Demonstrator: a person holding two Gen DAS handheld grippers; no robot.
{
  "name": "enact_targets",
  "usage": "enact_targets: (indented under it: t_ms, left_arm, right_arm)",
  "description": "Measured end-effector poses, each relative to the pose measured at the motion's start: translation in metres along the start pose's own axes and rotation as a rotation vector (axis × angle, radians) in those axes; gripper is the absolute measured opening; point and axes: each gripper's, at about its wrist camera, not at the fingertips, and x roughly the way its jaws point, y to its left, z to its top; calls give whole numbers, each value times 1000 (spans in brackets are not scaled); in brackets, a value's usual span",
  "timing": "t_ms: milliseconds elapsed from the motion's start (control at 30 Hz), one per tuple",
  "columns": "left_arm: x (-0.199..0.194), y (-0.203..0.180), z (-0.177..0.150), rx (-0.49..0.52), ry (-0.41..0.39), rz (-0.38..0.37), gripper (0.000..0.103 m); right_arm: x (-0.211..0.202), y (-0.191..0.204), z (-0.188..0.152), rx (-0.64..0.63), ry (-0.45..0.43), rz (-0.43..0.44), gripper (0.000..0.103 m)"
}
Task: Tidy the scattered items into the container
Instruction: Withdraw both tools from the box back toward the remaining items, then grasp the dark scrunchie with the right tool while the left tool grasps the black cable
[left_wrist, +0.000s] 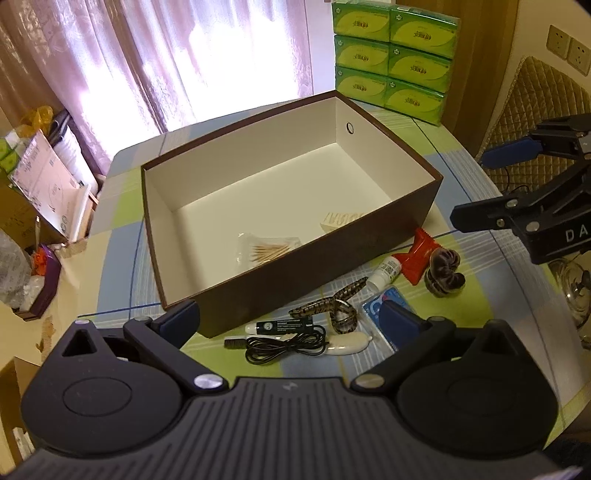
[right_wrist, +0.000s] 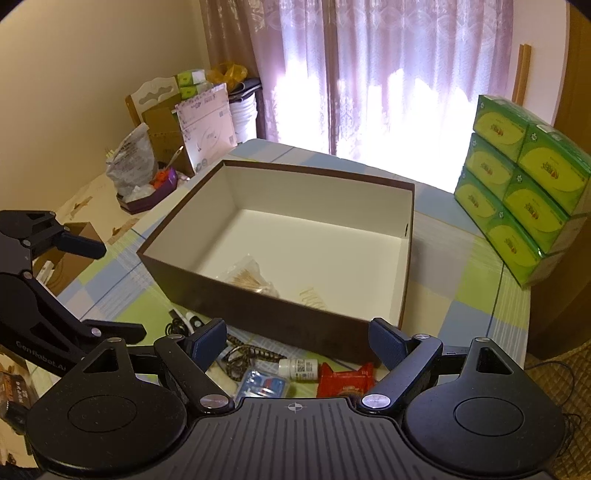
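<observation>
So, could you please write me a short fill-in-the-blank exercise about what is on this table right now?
1. The bag of toothpicks lies ____ the brown box.
2. The red packet lies on the table beside a small ____ bottle.
3. The stacked tissue packs are ____ in colour.
4. Both the left gripper and the right gripper have their jaws ____.

Missing words: inside; white; green; open

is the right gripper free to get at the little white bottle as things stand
Probably yes. The right gripper hangs open just above the white bottle, which lies on its side on the tablecloth outside the brown box. Nothing covers it, though the red packet lies close beside it.
</observation>
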Motion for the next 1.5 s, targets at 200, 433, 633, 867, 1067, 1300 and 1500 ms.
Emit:
enact_targets:
  t_ms: [200, 433, 633, 867, 1067, 1300, 1500]
  left_arm:
    - [-5, 0, -23, -17, -17, 25, 102]
    - [-6, 5, -53, -73, -18, 27, 102]
    - [-1, 6, -72, -145, -5, 10, 102]
    - [6, 7, -87, -200, 5, -17, 102]
    - [18, 8, -94, -213, 20, -20, 102]
    - [31, 16, -93, -224, 16, -22, 102]
    - [46, 17, -88, -210, 22, -24, 102]
  right_arm:
    - [-6, -2, -25, 44, -19, -24, 89]
    - [-9, 2, -56, 93, -28, -51, 89]
    - [-3, 10, -79, 120, -22, -61, 89]
    - [8, 15, -103, 169, -5, -66, 89]
    - [18, 12, -114, 200, 19, -90, 89]
    - [29, 2, -120, 231, 28, -124, 89]
    - [39, -6, -120, 241, 50, -143, 89]
